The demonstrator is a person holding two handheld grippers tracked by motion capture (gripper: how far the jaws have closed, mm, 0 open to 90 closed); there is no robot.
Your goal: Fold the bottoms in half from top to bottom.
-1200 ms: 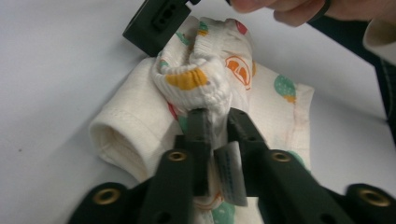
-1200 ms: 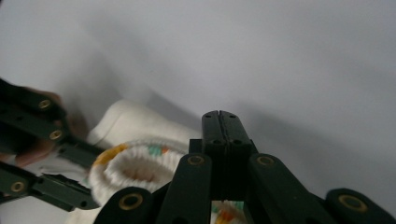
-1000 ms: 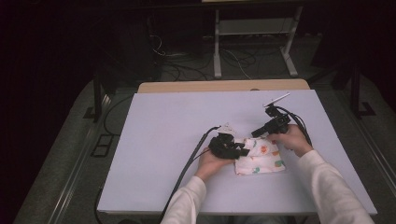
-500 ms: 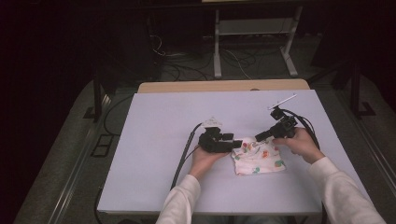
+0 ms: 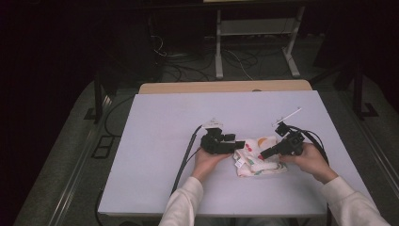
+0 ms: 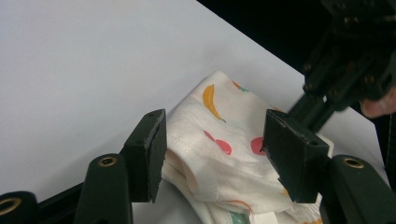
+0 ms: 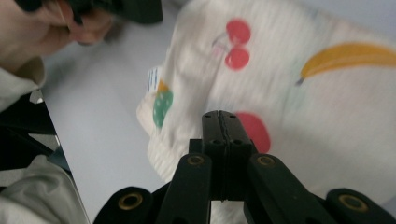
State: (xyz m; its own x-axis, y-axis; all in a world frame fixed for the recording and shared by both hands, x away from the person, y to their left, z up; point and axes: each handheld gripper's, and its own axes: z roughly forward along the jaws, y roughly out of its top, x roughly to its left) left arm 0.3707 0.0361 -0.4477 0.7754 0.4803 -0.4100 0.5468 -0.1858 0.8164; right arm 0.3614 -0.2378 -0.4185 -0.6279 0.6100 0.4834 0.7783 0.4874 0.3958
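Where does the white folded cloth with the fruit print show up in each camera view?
High view: white fruit-print cloth lies right of centre on the table, between both grippers.
Left gripper view: cloth is centre, between the open jaws.
Right gripper view: cloth spans the upper right.
Shared landmark: its red cherries.

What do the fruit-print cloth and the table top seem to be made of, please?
The fruit-print cloth looks like soft woven cotton, matte: it lies in folds, with a stitched hem and a fine ribbed weave, though the fibre is uncertain. The table top looks like a smooth matte laminate or painted board, pale and even, without grain.
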